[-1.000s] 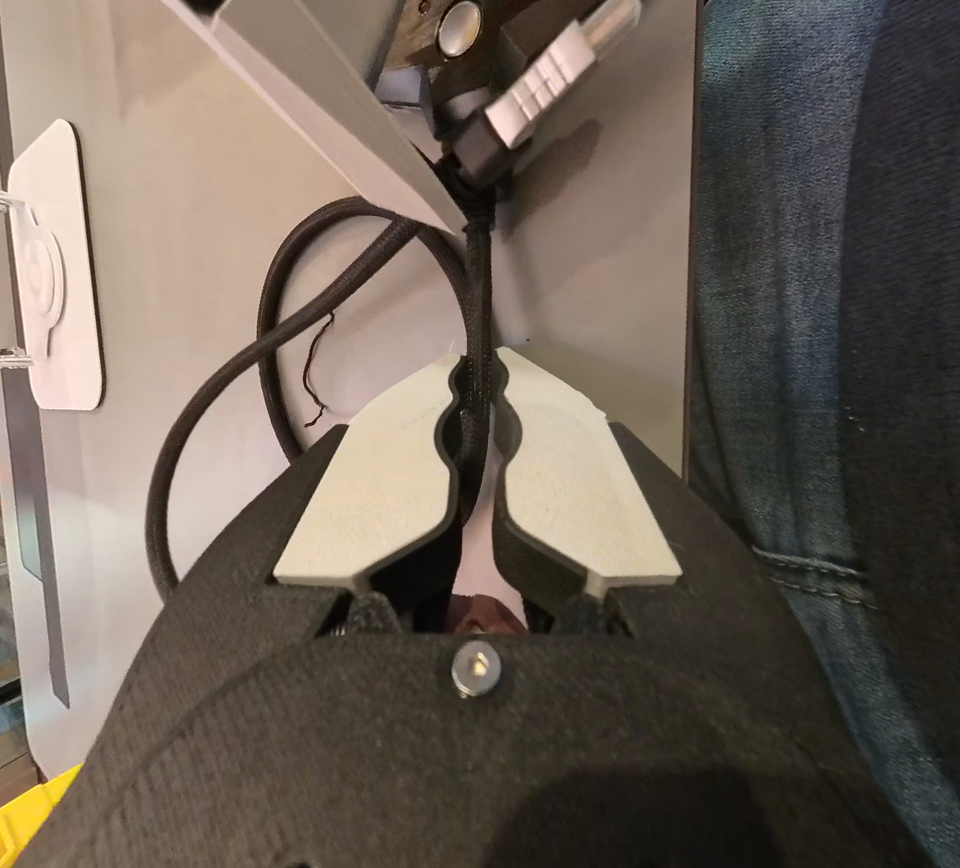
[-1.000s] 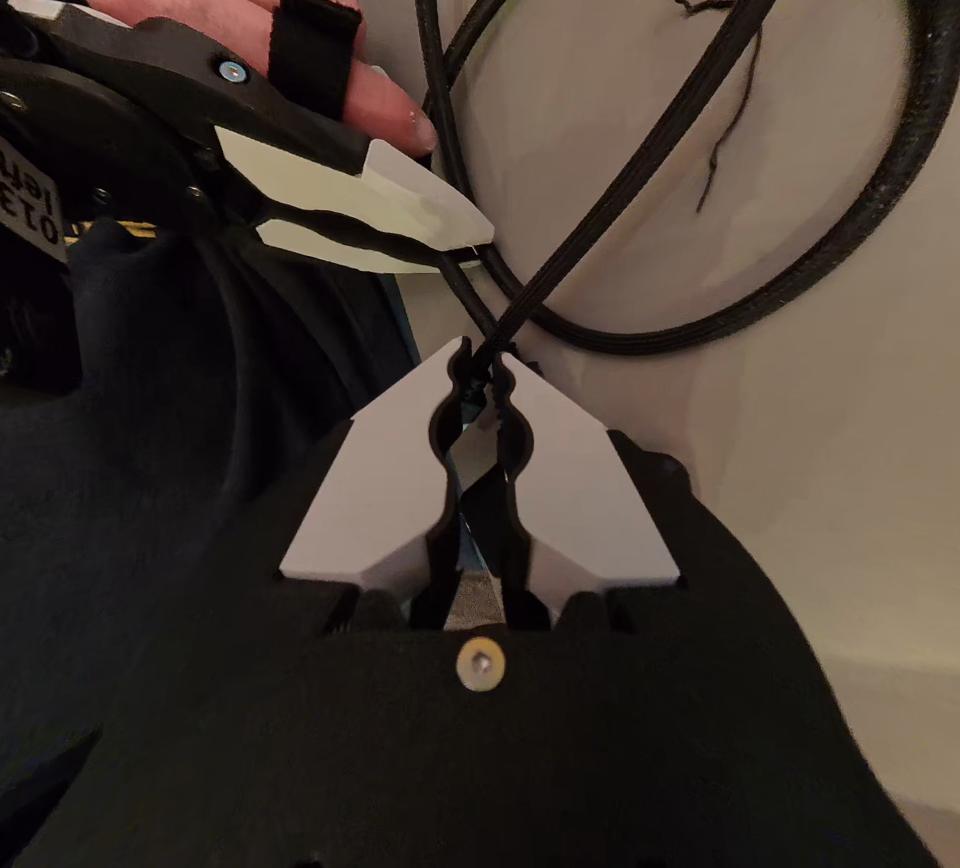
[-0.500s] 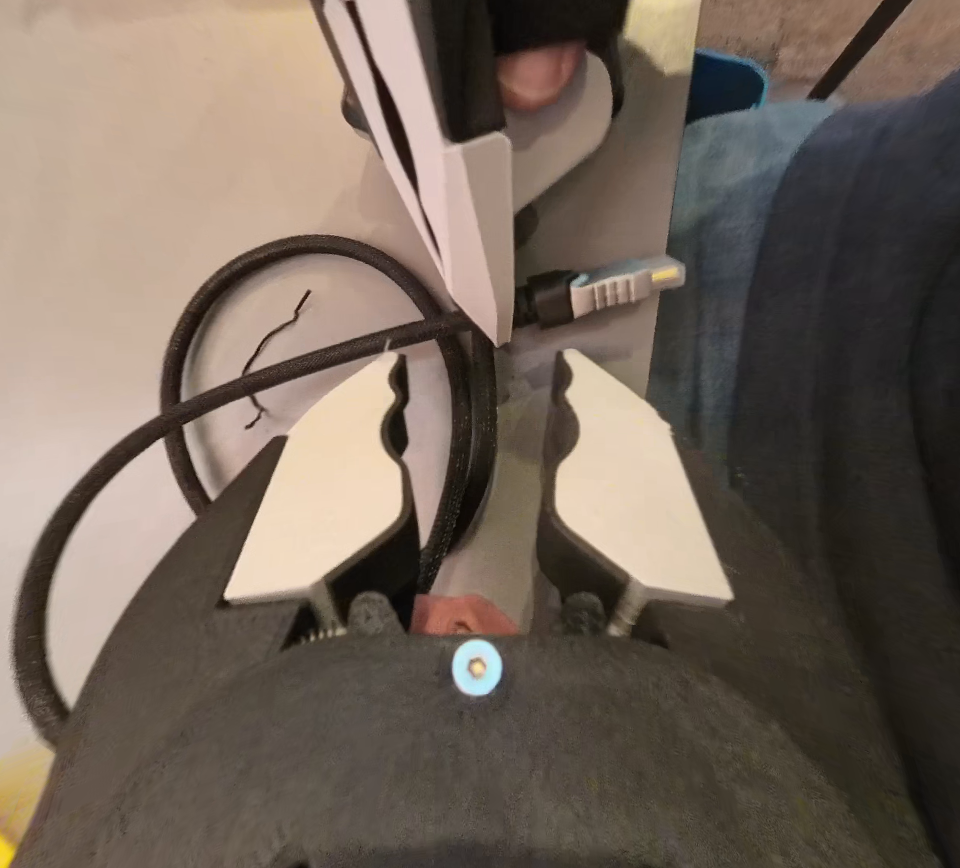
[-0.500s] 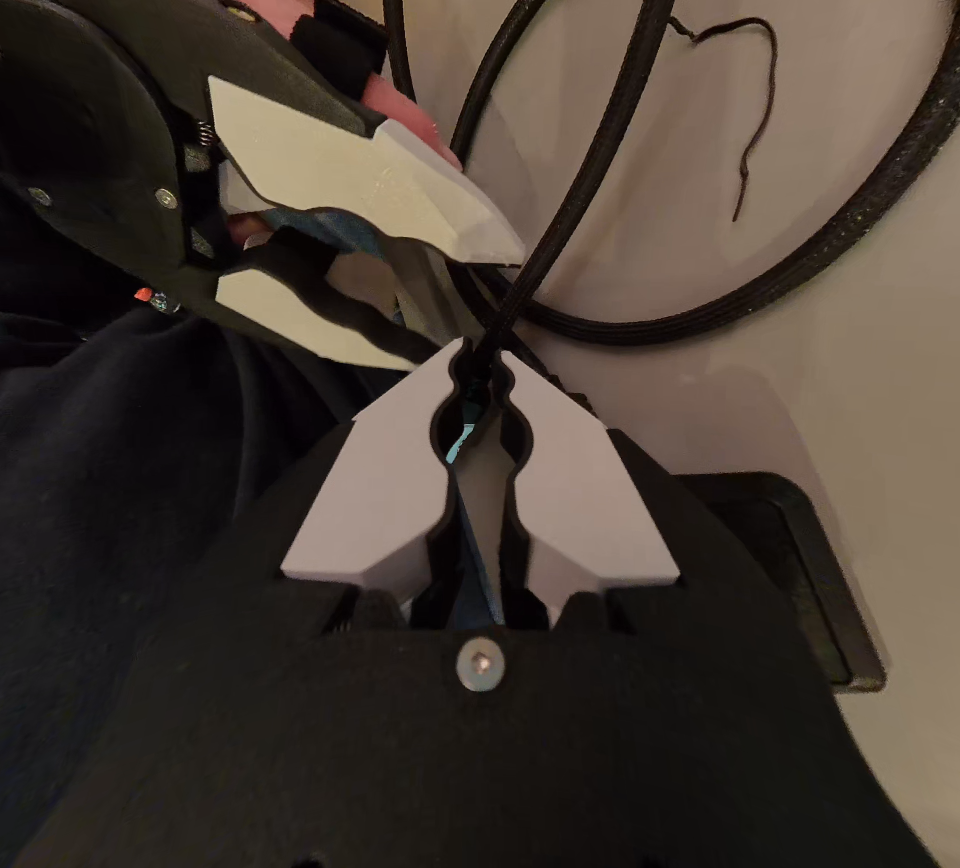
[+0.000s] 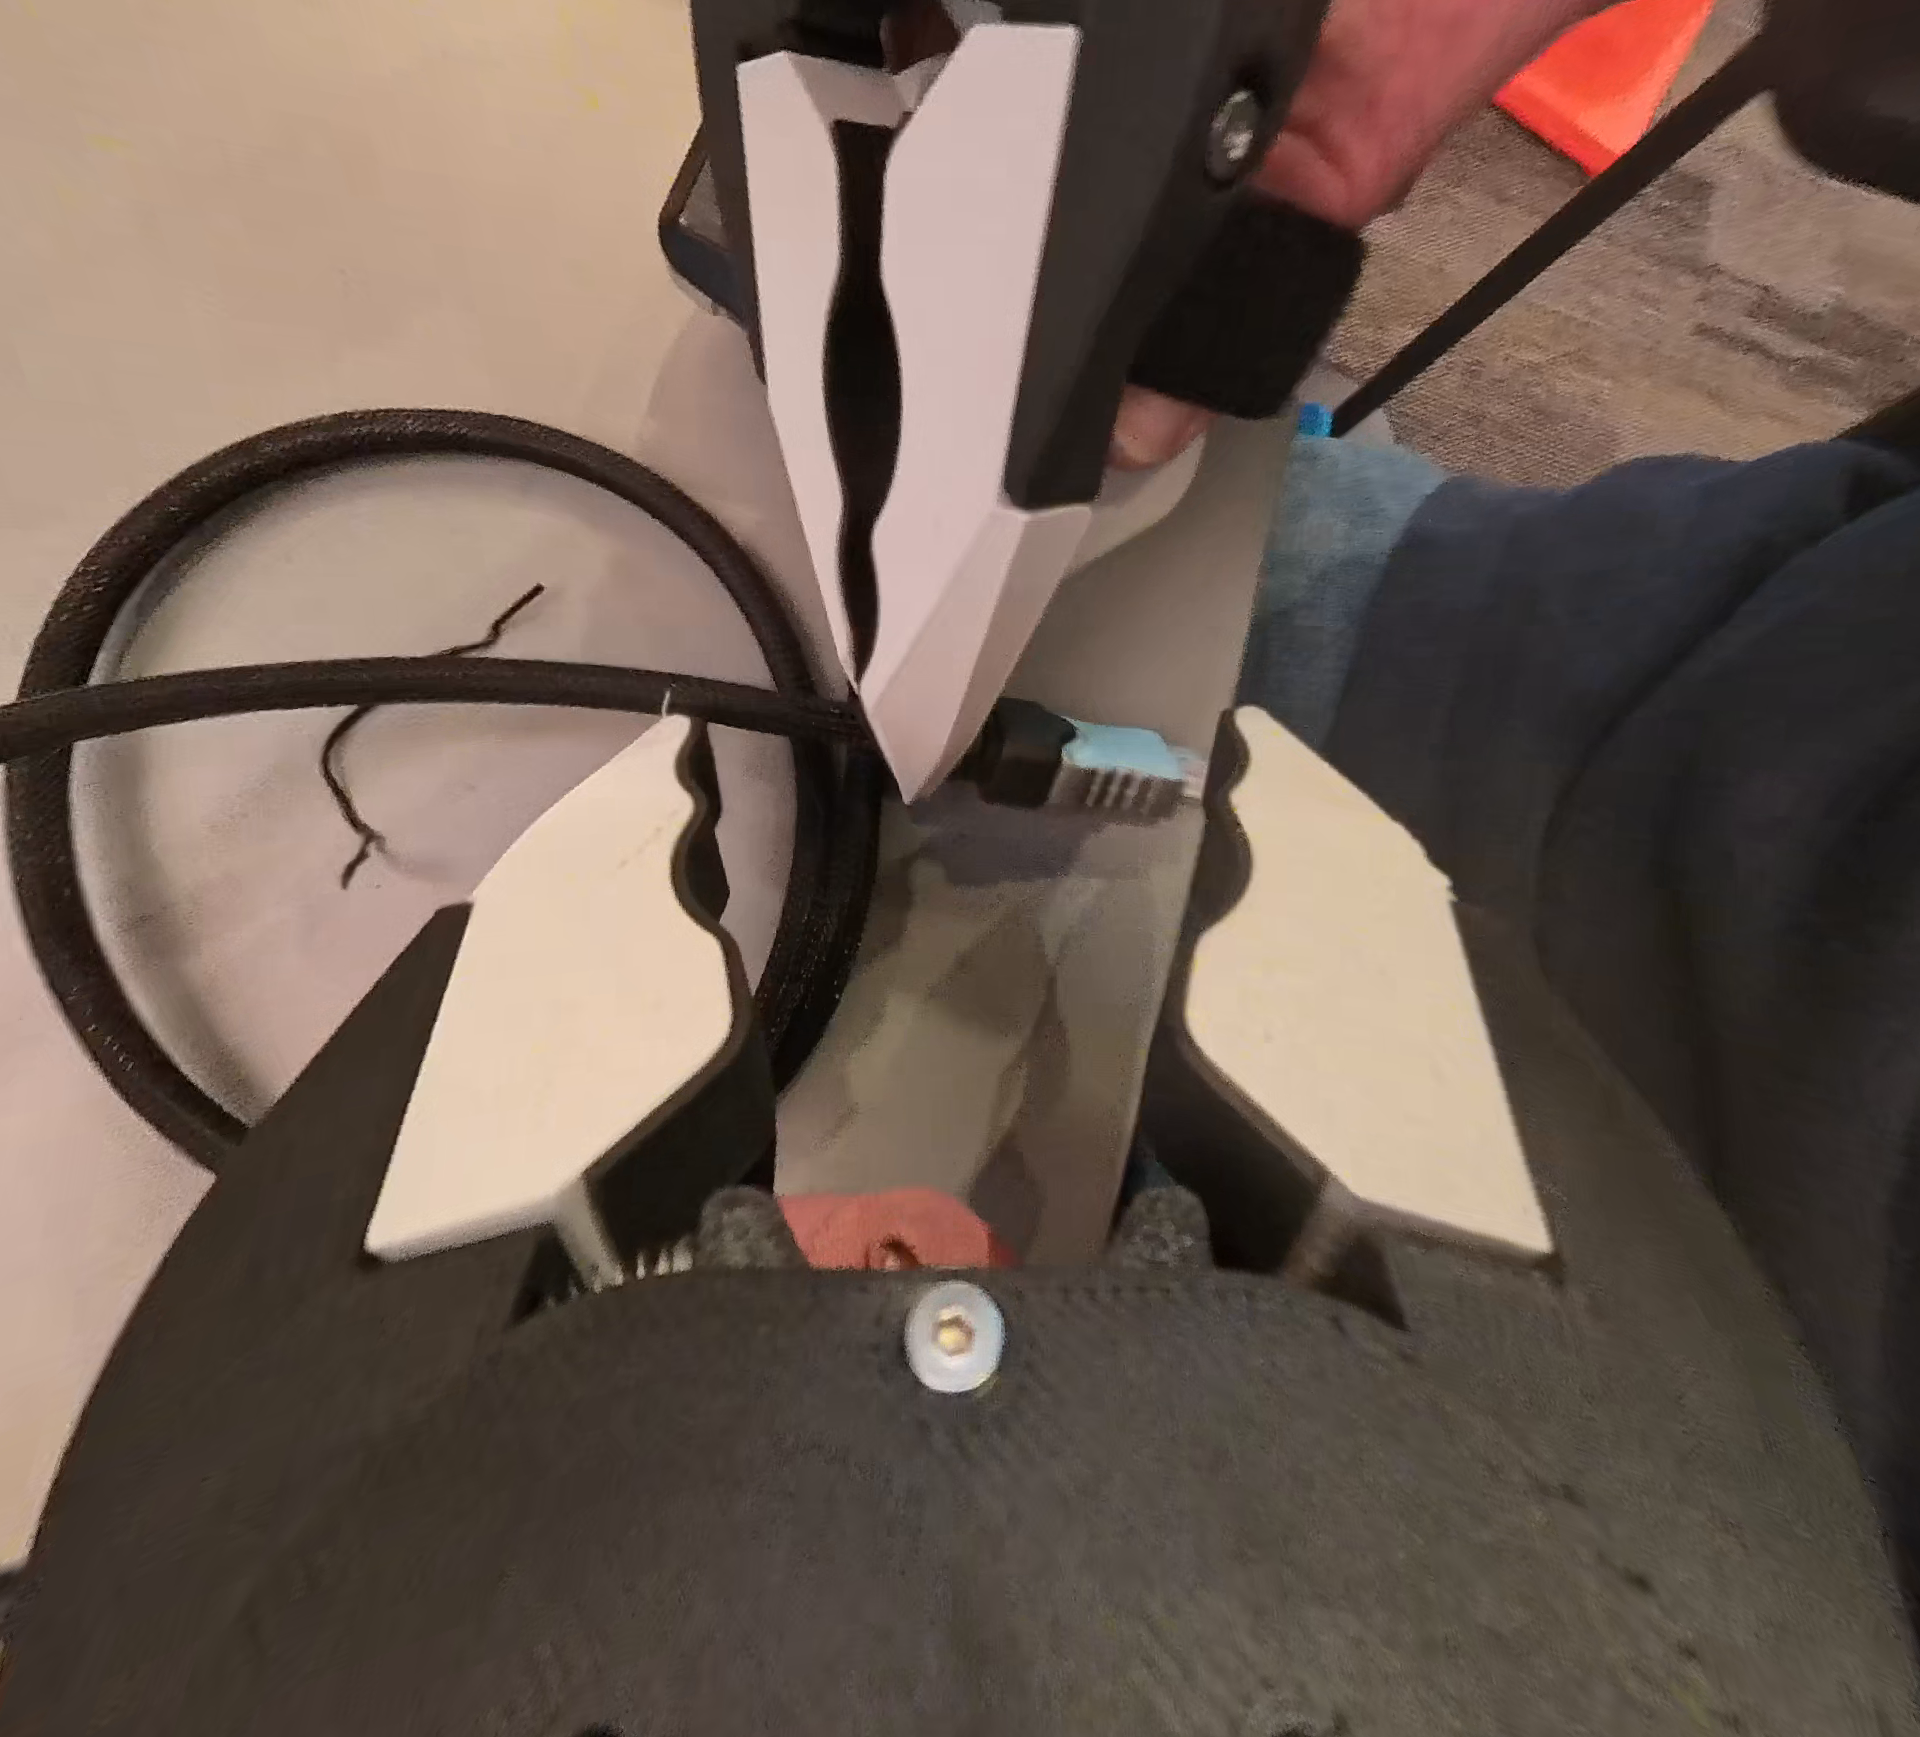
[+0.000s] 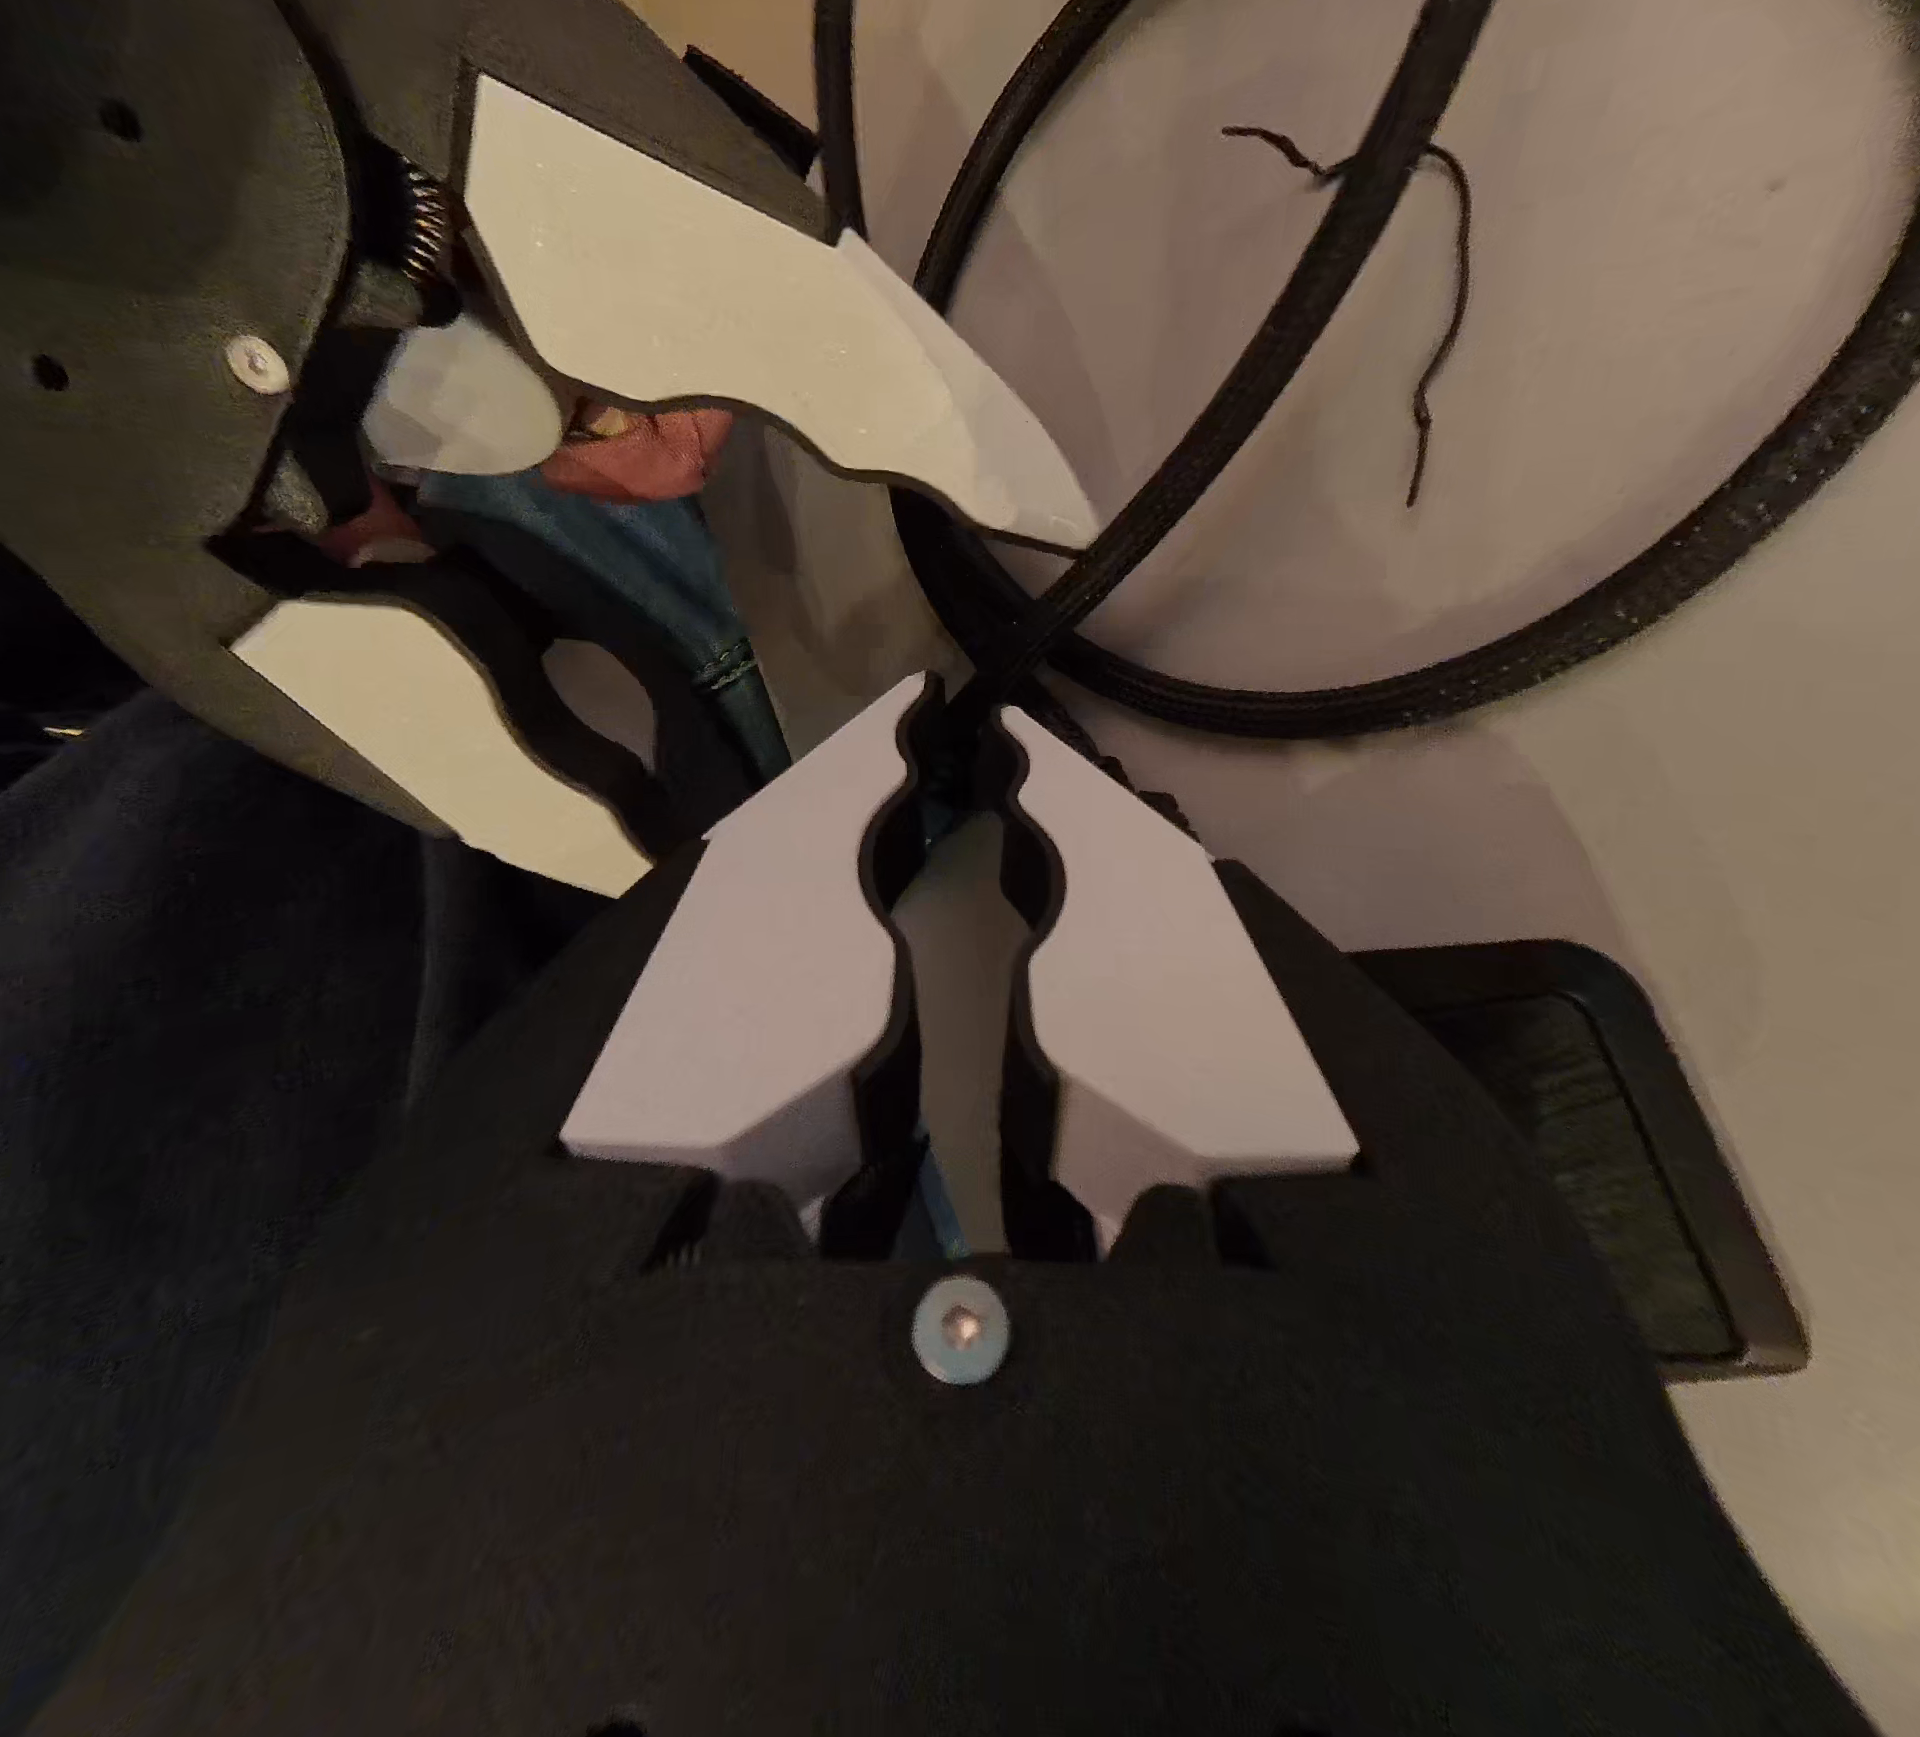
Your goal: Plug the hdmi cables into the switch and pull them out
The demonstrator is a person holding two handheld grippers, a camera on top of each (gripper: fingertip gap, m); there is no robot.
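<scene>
Plug shows only leftward — right gripper pinches cable.

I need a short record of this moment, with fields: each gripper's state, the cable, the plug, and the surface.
left gripper: open, holding nothing
right gripper: shut on the cable just behind the plug
cable: black, braided, looped on the table, one frayed thread
plug: grey, free, pointing toward the table edge, between the open left fingers
table: pale, plain
switch: cannot identify here
</scene>
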